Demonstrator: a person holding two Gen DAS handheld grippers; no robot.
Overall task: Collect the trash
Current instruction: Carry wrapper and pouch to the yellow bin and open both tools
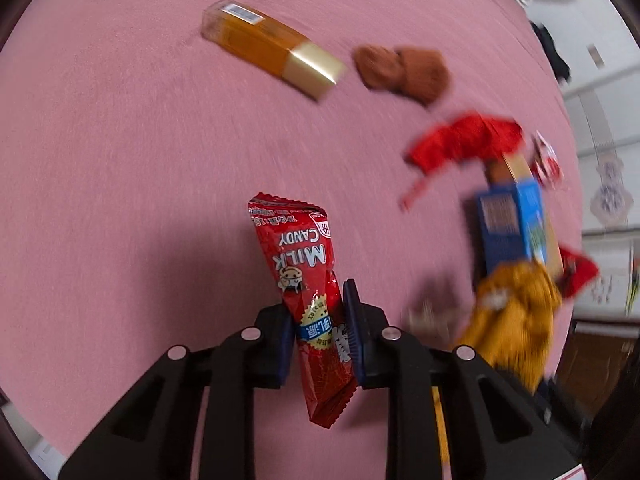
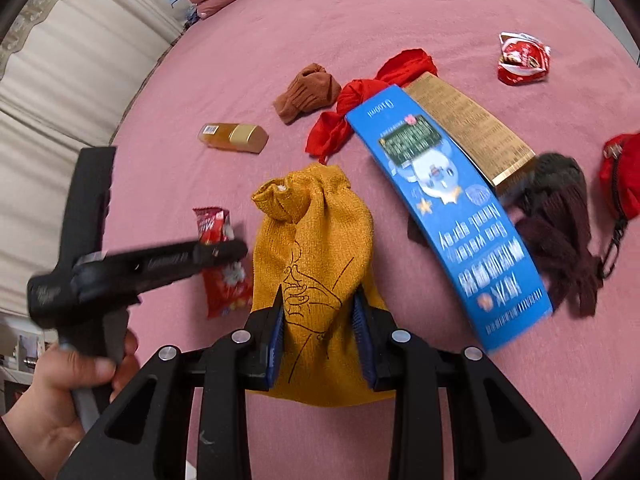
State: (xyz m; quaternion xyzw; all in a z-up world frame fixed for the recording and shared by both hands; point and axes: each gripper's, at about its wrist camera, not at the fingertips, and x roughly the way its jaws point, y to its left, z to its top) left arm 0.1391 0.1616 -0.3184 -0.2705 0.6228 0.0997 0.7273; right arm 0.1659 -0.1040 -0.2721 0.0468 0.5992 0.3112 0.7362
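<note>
My left gripper (image 1: 318, 320) is shut on a red milk candy wrapper (image 1: 308, 280) and holds it above the pink bedspread (image 1: 120, 160). The wrapper also shows in the right wrist view (image 2: 218, 264), pinched by the left gripper (image 2: 224, 252) just left of the yellow knit bag (image 2: 316, 248). My right gripper (image 2: 318, 316) is shut on the yellow knit bag, which stands with its gathered mouth up. A crumpled red and white wrapper (image 2: 522, 58) lies at the far right.
On the bed lie an amber bottle with a gold cap (image 2: 234, 138), a brown sock (image 2: 308, 90), a red cloth (image 2: 360, 108), a blue box (image 2: 448, 208) over a gold box (image 2: 468, 128), a dark sock (image 2: 560, 224) and a red pouch (image 2: 624, 176).
</note>
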